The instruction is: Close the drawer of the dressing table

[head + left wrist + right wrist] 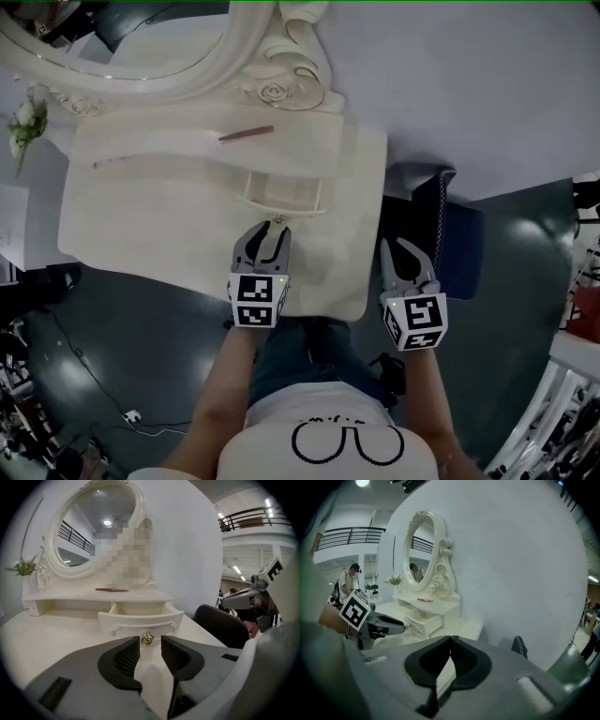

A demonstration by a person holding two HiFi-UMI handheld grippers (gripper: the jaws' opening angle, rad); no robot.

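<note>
1. Drawer [281,208] stands pulled out mid-surface [141,220], knob [147,638] facing you.
2. Your left gripper [271,231] is spread, empty, lined on the knob to push.
3. Right gripper [400,249] pressed together, idle at right.

Cream drawer [283,192] pulled out at centre of white dressing table [141,211]; curved front, metal knob [147,638] mid-front.

White dressing table [141,220] — slim reddish stick [246,134] lying on it.
</note>
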